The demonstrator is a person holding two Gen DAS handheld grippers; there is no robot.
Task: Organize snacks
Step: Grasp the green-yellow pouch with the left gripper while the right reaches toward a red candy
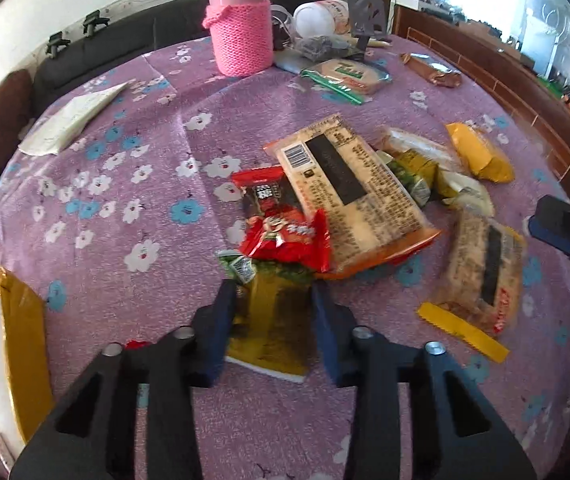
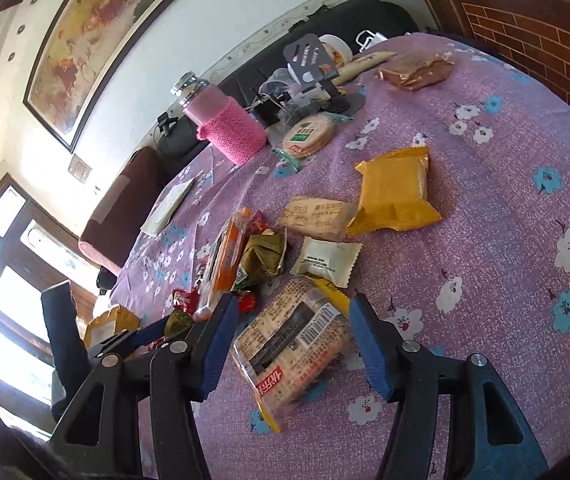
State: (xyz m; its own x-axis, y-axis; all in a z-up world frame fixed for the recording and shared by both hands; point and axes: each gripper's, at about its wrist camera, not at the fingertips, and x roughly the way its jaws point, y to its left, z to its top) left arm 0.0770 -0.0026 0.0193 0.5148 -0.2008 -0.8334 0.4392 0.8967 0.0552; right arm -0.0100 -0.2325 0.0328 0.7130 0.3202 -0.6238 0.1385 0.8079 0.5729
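Spread over the purple floral tablecloth [image 1: 133, 128]: a loose snack pile. At left edge, yellow-walled open cardboard box [image 1: 25, 344], contents mostly hidden. Left gripper [image 1: 271, 304] clenched on yellow-green foil packet [image 1: 273, 332]. Right gripper [image 2: 293, 320] spread wide, straddling clear cracker pack [image 2: 293, 344], not touching. Likely risk: dragging the overlapping red wrapper [image 1: 285, 232] along.
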